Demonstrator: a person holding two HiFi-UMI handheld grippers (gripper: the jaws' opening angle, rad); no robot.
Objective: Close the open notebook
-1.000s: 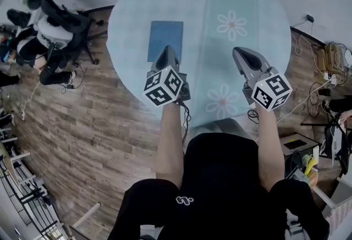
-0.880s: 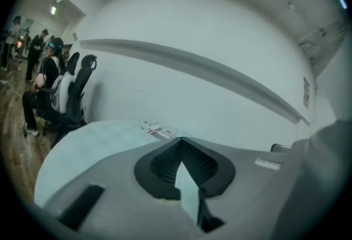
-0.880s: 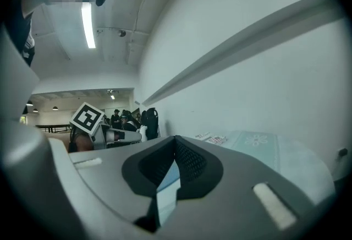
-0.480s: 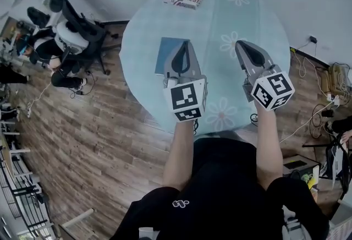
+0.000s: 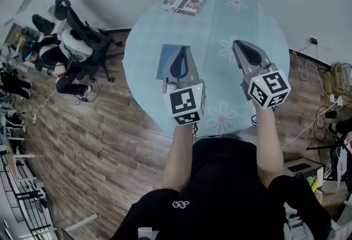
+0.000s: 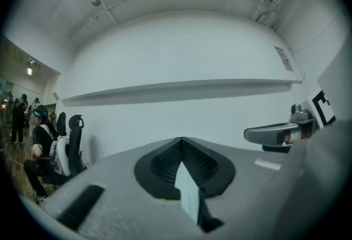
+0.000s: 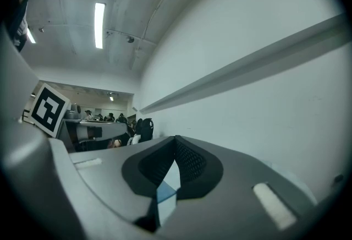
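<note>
The blue notebook lies closed and flat on the round table, which wears a pale blue cloth with flowers. My left gripper hovers over the notebook's right part and hides it; its jaws are shut and empty. My right gripper is held beside it over the table's right half, also shut with nothing in it. Both gripper views look level at a white wall. In the left gripper view the closed tips meet in a point, with the right gripper alongside. The right gripper looks the same in its own view.
A stack of printed magazines lies at the table's far edge. Office chairs and a seated person are on the wooden floor to the left. Cables and boxes lie on the floor at the right.
Both grippers have risen from the table, the left one more, and it has rolled so its marker cube shows another face. The notebook has stayed closed in place.
</note>
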